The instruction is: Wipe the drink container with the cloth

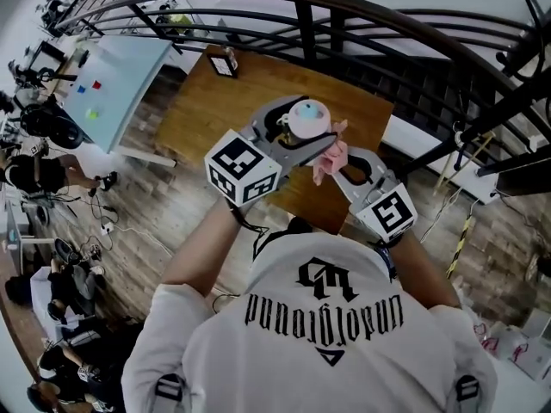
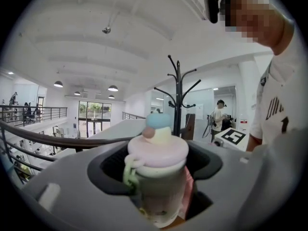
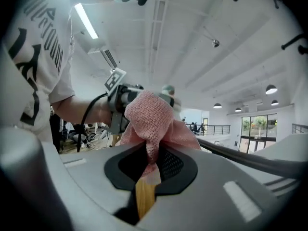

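The drink container (image 1: 307,119) is a pale cup with a pink lid, a blue knob and a green loop at its side. It is held up above the wooden table (image 1: 207,110), and my left gripper (image 1: 297,138) is shut on it; in the left gripper view the container (image 2: 156,177) stands upright between the jaws. My right gripper (image 1: 331,163) is shut on the pink cloth (image 1: 331,155), which touches the cup's right side. In the right gripper view the cloth (image 3: 151,124) bunches above the jaws and hides most of the container behind it.
A dark metal railing (image 1: 344,24) curves behind the table. A small framed card (image 1: 224,61) stands at the table's far edge. A light blue board (image 1: 112,84) lies to the left. People sit on the lower floor (image 1: 52,179) at the left.
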